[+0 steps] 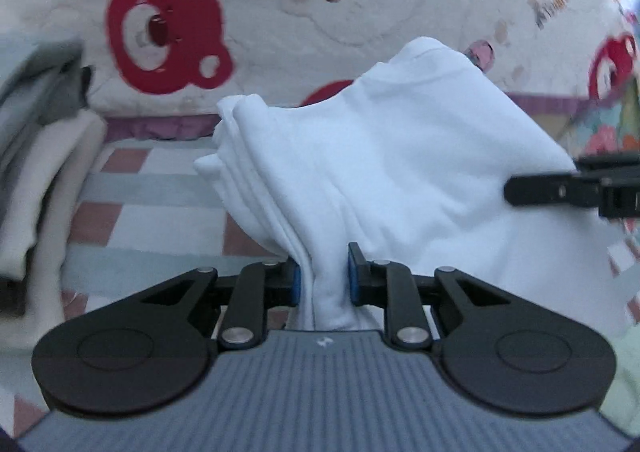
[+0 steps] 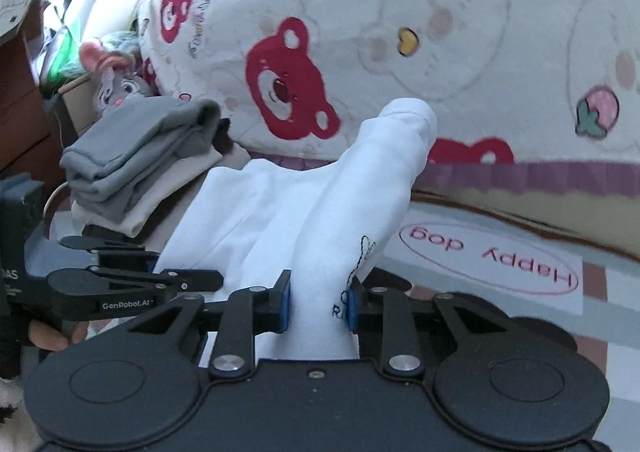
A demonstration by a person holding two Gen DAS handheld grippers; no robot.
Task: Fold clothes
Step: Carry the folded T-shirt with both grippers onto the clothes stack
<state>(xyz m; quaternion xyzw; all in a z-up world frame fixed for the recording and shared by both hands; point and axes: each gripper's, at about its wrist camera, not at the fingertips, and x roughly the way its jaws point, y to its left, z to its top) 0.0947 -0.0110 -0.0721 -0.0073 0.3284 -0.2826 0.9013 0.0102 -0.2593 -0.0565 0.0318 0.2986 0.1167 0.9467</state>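
Progress: a stack of folded clothes [image 2: 136,168], grey on cream, sits at the left of the right wrist view; the white garment [image 1: 400,172] is gathered in several layers and held up off the checked bed cover [image 1: 160,188]. It looks partly folded; how many folds remain cannot be judged.
Left gripper [image 1: 324,276]: jaws clamped on a bunched edge of the white garment, low centre of frame; cloth rises from them toward upper right.
Right gripper [image 2: 318,304]: jaws clamped on another bunch, bearing dark stitching, low centre.
Garment position: spans between both grippers, in front of the bear-print quilt [image 2: 400,32].
Surface: a bed, no desk visible.
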